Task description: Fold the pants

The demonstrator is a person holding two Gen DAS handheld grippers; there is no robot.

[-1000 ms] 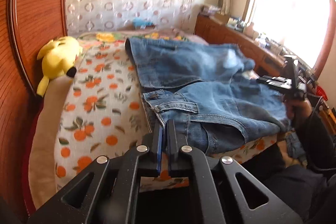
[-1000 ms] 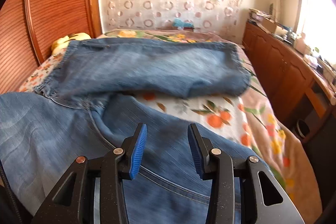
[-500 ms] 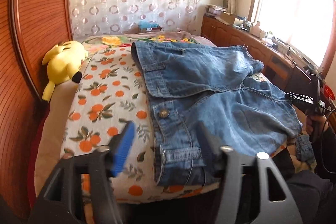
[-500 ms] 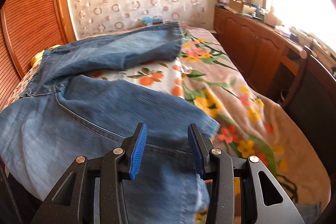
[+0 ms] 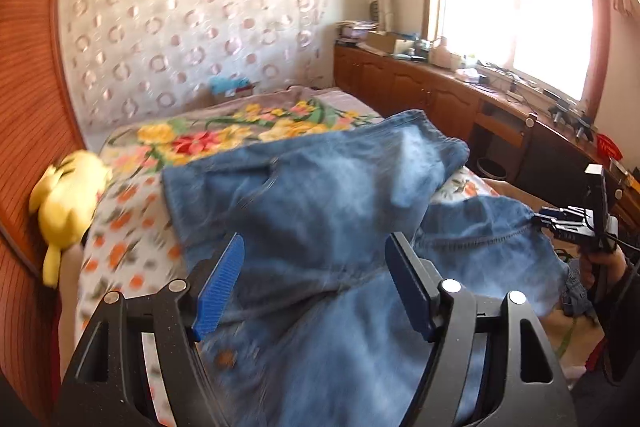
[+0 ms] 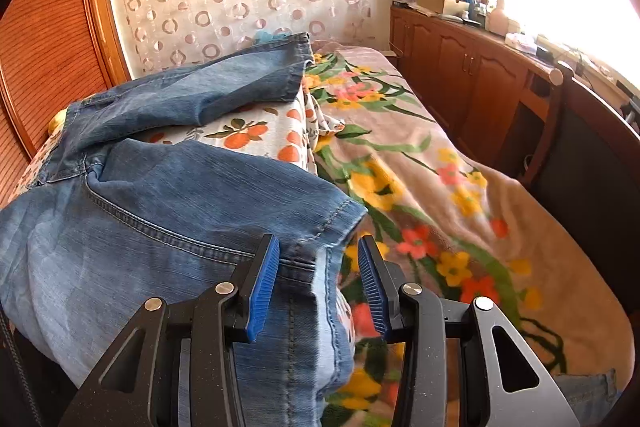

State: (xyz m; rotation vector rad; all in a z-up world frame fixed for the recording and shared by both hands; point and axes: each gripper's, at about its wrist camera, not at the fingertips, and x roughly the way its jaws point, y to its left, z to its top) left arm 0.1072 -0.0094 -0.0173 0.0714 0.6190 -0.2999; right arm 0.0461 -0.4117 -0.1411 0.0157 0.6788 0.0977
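Both jaws open: left gripper [image 5: 314,283] widening over jeans [image 5: 320,203], right gripper [image 6: 318,283] straddling hem.

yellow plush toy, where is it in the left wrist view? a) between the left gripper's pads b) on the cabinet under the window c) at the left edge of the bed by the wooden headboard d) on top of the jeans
c: the yellow plush toy lies on the bed's left side against the wooden headboard, apart from the jeans.
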